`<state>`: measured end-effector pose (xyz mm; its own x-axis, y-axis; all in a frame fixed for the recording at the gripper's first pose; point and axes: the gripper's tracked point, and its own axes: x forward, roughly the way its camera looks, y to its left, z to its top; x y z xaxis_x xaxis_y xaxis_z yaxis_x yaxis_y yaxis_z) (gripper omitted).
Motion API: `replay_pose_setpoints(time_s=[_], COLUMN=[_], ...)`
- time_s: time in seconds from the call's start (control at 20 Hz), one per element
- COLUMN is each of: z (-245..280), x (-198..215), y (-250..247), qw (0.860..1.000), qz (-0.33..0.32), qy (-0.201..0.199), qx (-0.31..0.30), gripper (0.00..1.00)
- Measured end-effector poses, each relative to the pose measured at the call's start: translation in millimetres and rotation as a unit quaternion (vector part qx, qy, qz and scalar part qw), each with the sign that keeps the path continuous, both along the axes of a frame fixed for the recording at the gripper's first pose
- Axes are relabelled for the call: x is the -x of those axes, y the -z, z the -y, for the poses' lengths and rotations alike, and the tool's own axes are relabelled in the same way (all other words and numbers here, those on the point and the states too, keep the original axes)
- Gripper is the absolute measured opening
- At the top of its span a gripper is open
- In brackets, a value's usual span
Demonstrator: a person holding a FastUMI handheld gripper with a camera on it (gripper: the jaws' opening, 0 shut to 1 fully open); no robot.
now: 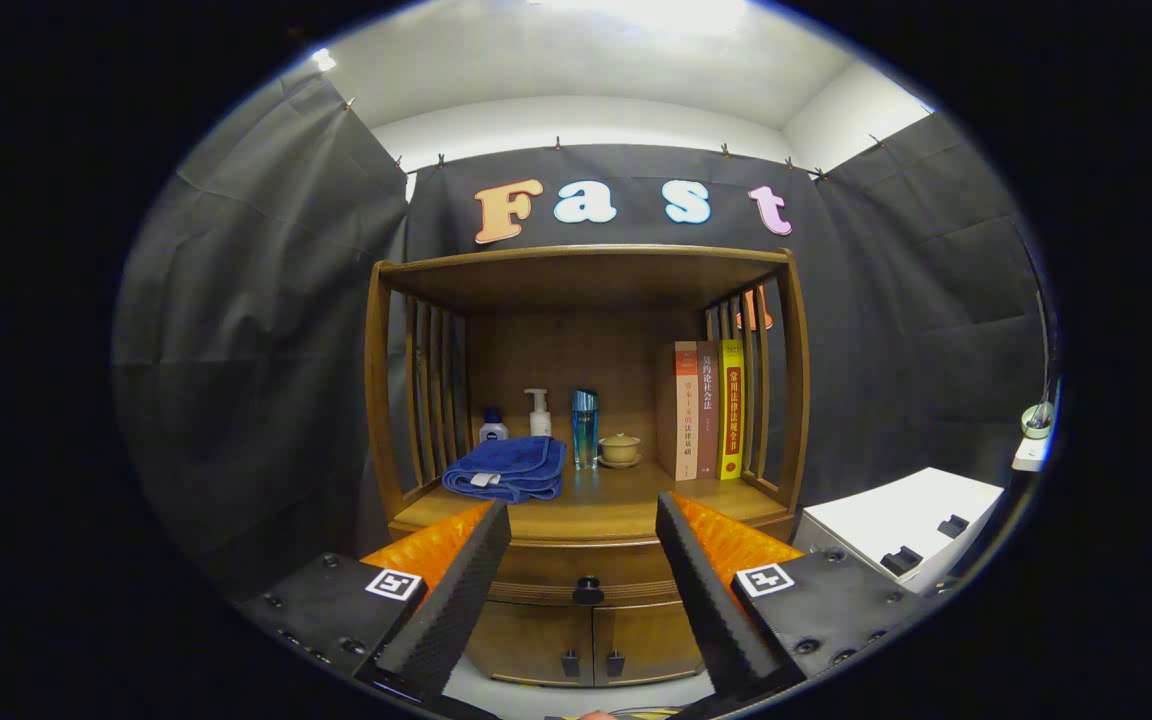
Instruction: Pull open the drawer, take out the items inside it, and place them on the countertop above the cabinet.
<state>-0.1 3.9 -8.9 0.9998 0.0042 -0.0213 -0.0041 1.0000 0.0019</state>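
Facing one closed drawer (586, 575), claw (584, 525) open, three books (704, 408)

Cabinet (586, 500) glossy wood; towel (506, 468) soft cloth; bottle (585, 428) clear, shiny.

Gripper view faces cabinet (586, 420) head-on, near; level with closed drawer (586, 580)

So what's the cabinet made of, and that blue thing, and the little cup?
The cabinet looks like brown wood with a smooth, slightly shiny finish; faint grain shows. The blue thing looks like soft cloth, probably a towel, folded and fuzzy. The little cup on its saucer looks like glazed ceramic, though it's too small to be sure. The gripper is open, with the drawer knob showing between its fingers.
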Motion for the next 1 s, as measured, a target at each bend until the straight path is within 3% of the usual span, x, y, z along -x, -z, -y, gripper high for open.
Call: replay_pose_setpoints(time_s=[1.0], z=[-5.3], x=[-7.1], y=[7.2], qw=[1.000], qz=[0.004], qy=[-0.007], qx=[-0.003], gripper=[0.98])
